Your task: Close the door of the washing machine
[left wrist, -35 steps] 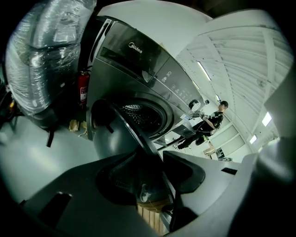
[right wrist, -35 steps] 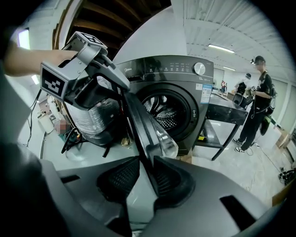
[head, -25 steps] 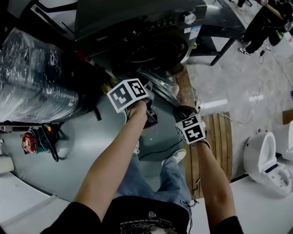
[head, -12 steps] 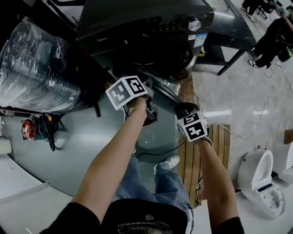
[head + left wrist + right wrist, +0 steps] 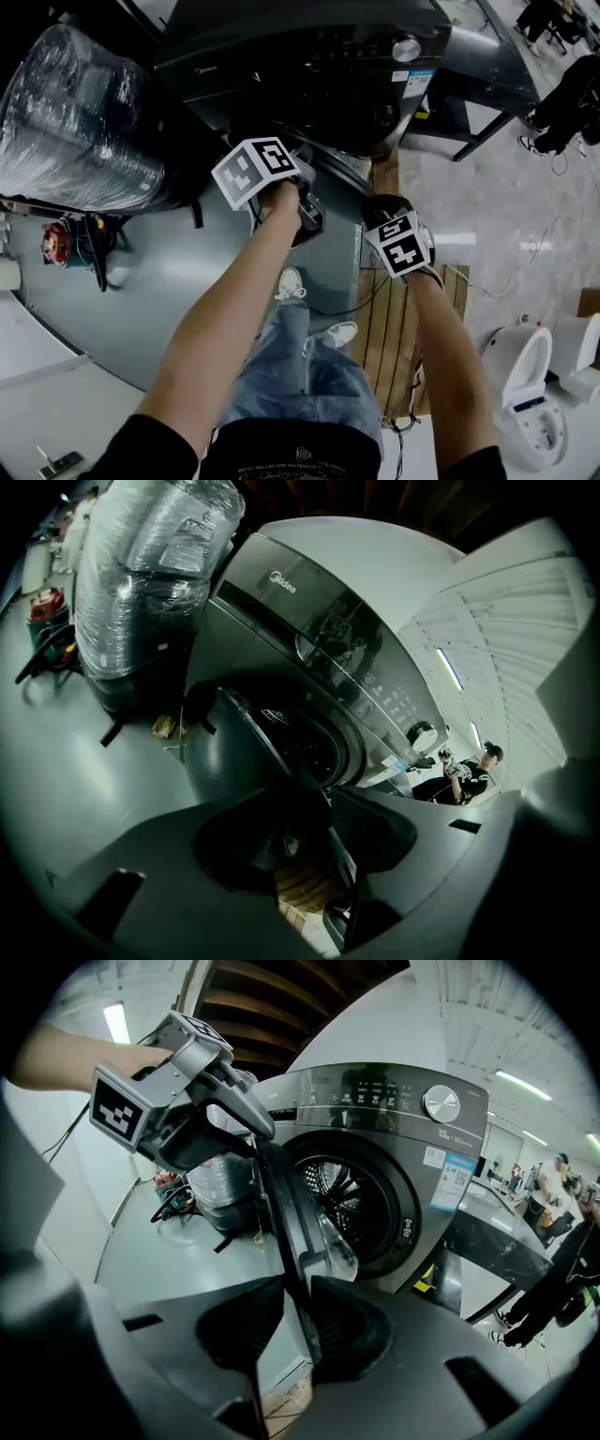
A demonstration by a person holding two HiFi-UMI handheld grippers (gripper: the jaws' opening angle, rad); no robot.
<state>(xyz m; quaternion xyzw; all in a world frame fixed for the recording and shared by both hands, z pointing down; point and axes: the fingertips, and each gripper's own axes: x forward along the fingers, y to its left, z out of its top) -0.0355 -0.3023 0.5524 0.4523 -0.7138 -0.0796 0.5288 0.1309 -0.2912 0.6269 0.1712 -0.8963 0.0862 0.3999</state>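
Observation:
The dark front-loading washing machine (image 5: 309,56) stands at the top of the head view with its round door (image 5: 342,173) swung part way out. My left gripper (image 5: 300,173) grips the door's upper edge, and the rim runs between its jaws (image 5: 319,803). My right gripper (image 5: 375,211) is shut on the door's outer edge lower down, with the rim (image 5: 281,1204) pinched between its pads (image 5: 298,1288). In the right gripper view the left gripper (image 5: 258,1129) sits at the top of the door. The drum opening (image 5: 352,1199) shows behind it.
A plastic-wrapped bundle (image 5: 75,112) stands left of the machine, with a red tool and cables (image 5: 56,244) on the floor nearby. A wooden pallet (image 5: 398,328) lies under my right arm. A black table frame (image 5: 487,84), a white toilet (image 5: 520,384) and a person (image 5: 572,94) are to the right.
Both grippers have moved with the door toward the machine's front, the right one farther. The person has stepped closer and the machine fills more of the view.

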